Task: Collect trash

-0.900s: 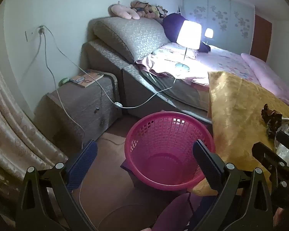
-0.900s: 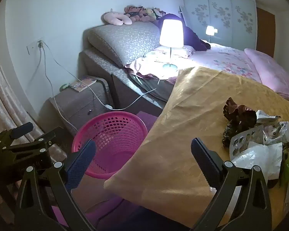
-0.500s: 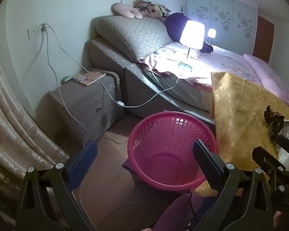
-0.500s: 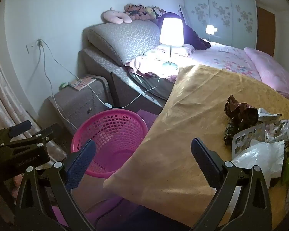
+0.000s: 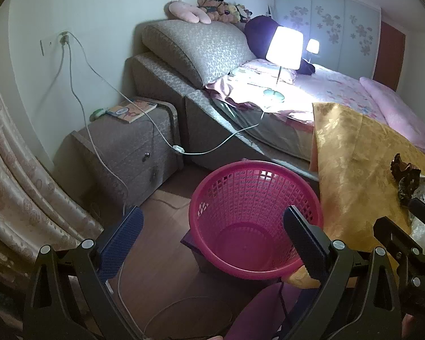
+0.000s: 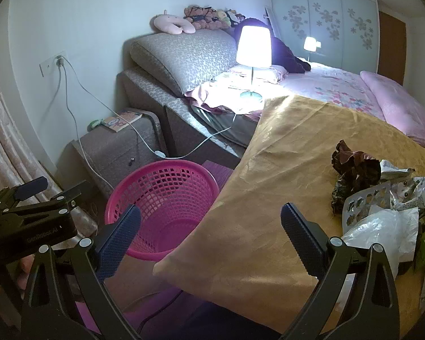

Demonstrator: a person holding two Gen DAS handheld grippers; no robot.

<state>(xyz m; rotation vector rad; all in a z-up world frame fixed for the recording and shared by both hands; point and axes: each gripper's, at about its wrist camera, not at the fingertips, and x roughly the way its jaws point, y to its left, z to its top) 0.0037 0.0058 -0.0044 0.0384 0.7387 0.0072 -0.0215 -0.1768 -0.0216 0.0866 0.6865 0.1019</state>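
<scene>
Right wrist view shows the trash (image 6: 382, 198) heaped on the gold-clothed tabletop (image 6: 269, 184), ahead and to the right of the right hand-held gripper (image 6: 209, 226), whose jaws stand wide apart with nothing between them. The dark crumpled wrapper (image 6: 354, 170) lies nearest the middle; the white bag (image 6: 382, 223) sits just right of the right finger. The pile stretches roughly toward the near right edge. The basket (image 6: 167, 206) stands on the floor to the left, below the tabletop edge. From the left wrist view, the left hand-held gripper (image 5: 212, 232), also wide apart and empty, looks straight into the basket (image 5: 255, 218), with the trash (image 5: 408, 181) far off to its right. My judgement: the right hand is nearer and should swing right.
</scene>
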